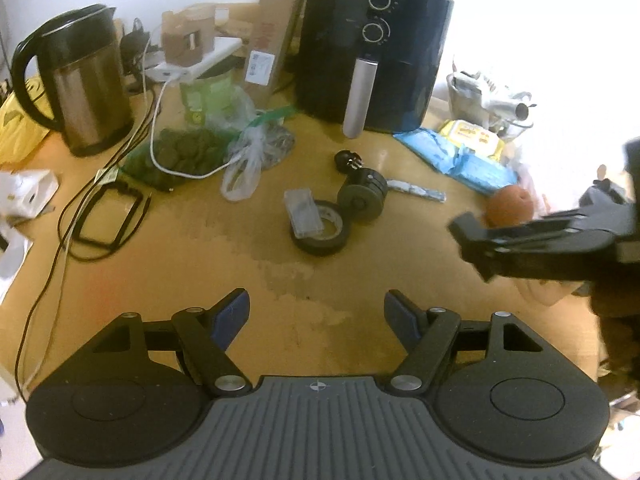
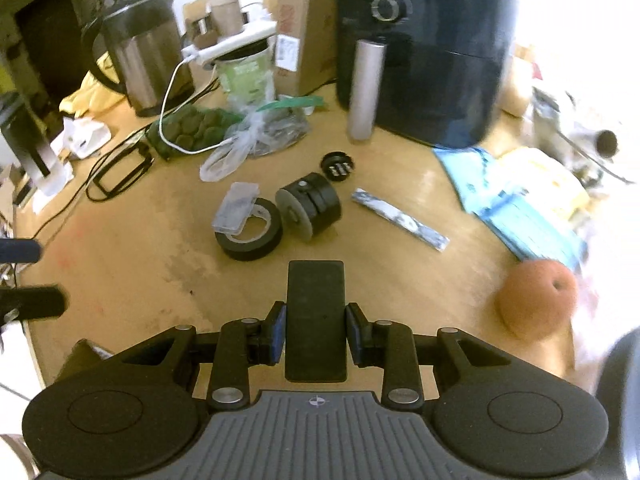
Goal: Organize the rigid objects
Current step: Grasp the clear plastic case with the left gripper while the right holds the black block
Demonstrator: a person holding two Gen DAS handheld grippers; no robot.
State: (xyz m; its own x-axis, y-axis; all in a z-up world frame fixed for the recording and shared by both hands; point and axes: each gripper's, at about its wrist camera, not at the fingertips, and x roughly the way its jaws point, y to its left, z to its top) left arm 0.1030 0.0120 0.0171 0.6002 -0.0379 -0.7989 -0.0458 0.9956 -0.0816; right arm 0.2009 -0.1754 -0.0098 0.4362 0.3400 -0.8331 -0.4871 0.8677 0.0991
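Observation:
My right gripper (image 2: 316, 330) is shut on a flat black rectangular block (image 2: 316, 312), held above the wooden table; it also shows at the right of the left wrist view (image 1: 472, 240). My left gripper (image 1: 316, 316) is open and empty above bare table. Ahead lie a black tape roll (image 1: 320, 232) (image 2: 250, 236) with a clear plastic case (image 1: 303, 214) (image 2: 236, 208) on it, a black cylindrical wheel part (image 1: 362, 198) (image 2: 308, 206), a small black round plug (image 1: 347, 161) (image 2: 337, 167) and a flat silver stick (image 1: 416, 191) (image 2: 400, 220).
A black air fryer (image 1: 372, 48) stands at the back, a steel kettle (image 1: 80, 84) at back left, with plastic bags (image 1: 240, 152), cables (image 1: 68, 224) and boxes between. Blue and yellow packets (image 1: 468, 152) and an orange-brown fruit (image 2: 536, 304) lie on the right.

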